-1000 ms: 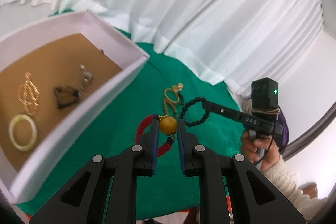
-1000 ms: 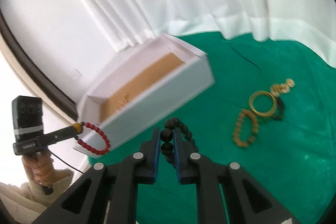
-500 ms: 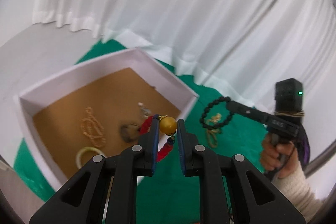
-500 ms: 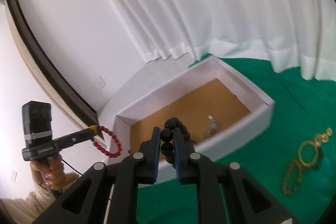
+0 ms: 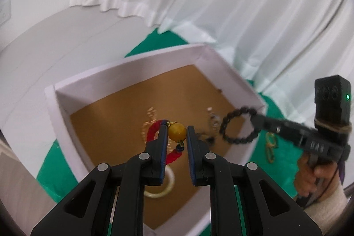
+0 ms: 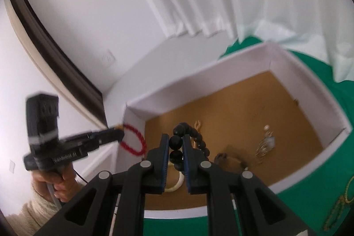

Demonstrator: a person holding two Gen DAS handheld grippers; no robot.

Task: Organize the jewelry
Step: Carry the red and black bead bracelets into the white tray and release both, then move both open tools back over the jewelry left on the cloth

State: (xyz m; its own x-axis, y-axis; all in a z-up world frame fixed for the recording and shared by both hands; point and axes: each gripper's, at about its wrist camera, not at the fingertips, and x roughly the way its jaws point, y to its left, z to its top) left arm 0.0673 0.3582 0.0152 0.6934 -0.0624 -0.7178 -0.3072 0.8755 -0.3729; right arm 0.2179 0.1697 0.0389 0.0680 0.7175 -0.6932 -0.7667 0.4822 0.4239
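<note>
Over the white box (image 5: 232, 81) on green cloth (image 6: 309, 198), our left gripper (image 5: 176, 136) pinches the red bracelet (image 5: 152, 132), our right gripper (image 6: 176, 148) the black bead bracelet (image 6: 177, 143).

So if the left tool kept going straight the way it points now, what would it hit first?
Most likely the brown floor of the white box. The left tool, shut on the red bracelet, points down into it, near the gold chain. Depth is hard to judge.

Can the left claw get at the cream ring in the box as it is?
Probably not yet: the left claw is shut on the red bracelet, though the open box leaves the cream ring uncovered below it.
</note>
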